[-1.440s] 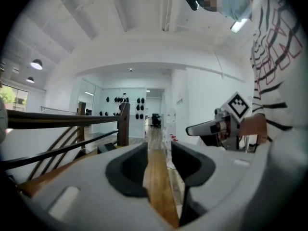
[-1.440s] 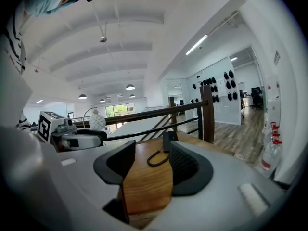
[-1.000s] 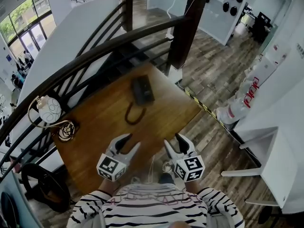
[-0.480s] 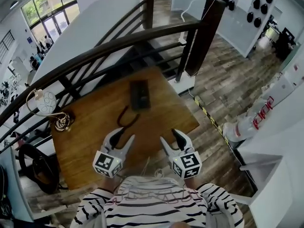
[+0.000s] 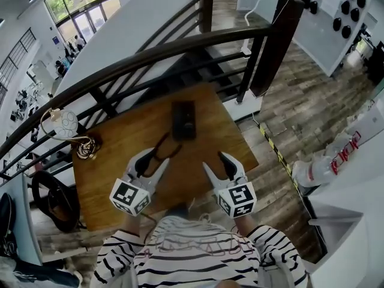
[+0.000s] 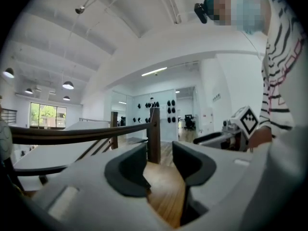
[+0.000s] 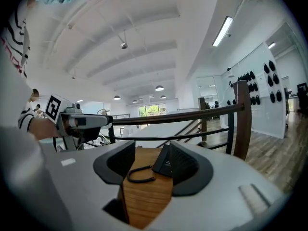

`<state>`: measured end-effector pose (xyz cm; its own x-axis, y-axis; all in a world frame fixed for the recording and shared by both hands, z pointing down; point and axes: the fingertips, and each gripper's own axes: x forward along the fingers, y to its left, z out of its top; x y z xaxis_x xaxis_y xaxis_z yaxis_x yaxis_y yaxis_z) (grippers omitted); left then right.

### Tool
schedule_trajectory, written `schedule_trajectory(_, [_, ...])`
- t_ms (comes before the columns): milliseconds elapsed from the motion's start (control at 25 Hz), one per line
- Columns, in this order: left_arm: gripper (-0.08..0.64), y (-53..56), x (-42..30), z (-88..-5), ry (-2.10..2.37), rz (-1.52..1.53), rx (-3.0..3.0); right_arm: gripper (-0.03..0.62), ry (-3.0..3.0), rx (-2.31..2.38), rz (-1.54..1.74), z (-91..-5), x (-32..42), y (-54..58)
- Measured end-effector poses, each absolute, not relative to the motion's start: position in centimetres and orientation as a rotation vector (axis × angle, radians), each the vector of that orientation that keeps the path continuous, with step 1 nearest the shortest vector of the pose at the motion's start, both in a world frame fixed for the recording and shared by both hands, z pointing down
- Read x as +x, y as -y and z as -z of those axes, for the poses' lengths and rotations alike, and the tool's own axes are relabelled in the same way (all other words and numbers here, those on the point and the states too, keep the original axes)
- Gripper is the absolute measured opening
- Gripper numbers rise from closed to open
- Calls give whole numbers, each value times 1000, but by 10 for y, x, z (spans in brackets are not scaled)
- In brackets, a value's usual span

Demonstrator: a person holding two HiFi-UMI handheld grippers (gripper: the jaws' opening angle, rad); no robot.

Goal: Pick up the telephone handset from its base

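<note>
A black telephone [image 5: 183, 120] lies on the far middle of the wooden table [image 5: 114, 149], handset resting on its base. Its coiled black cord [image 5: 162, 151] loops toward me. My left gripper [image 5: 152, 162] hovers open over the table, its tips close to the cord loop. My right gripper [image 5: 218, 165] is open too, to the right and short of the phone. In the right gripper view the telephone [image 7: 163, 163] and cord [image 7: 139, 173] show between the empty jaws [image 7: 149, 162]. The left gripper view has only table wood between the open jaws [image 6: 159, 163].
A dark curved handrail [image 5: 150, 56] with bars runs just behind the table, and a thick post [image 5: 270, 47] stands at the right. A white globe lamp [image 5: 63, 125] sits on the table's left corner. A black chair [image 5: 51, 200] stands at the left, and wood floor lies to the right.
Both grippers have moved forward over the table toward the telephone, still open. The head view has swung, so the table now sits more centred.
</note>
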<state>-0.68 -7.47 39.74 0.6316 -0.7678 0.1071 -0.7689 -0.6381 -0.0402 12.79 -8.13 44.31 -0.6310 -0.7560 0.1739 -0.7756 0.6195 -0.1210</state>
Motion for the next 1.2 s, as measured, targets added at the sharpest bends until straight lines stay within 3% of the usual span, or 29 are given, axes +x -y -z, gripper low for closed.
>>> schedule_trajectory(760, [175, 254, -39, -350, 1164, -226, 2987, 224, 2693, 1319, -259, -453, 73, 210])
schedule_trajectory(1040, [175, 338, -46, -399, 1121, -175, 2890, 222, 2645, 1336, -282, -481, 63, 258])
schedule_trajectory(1200, [225, 368, -48, -451, 1047, -102, 2772, 216, 2601, 1365, -270, -506, 61, 279])
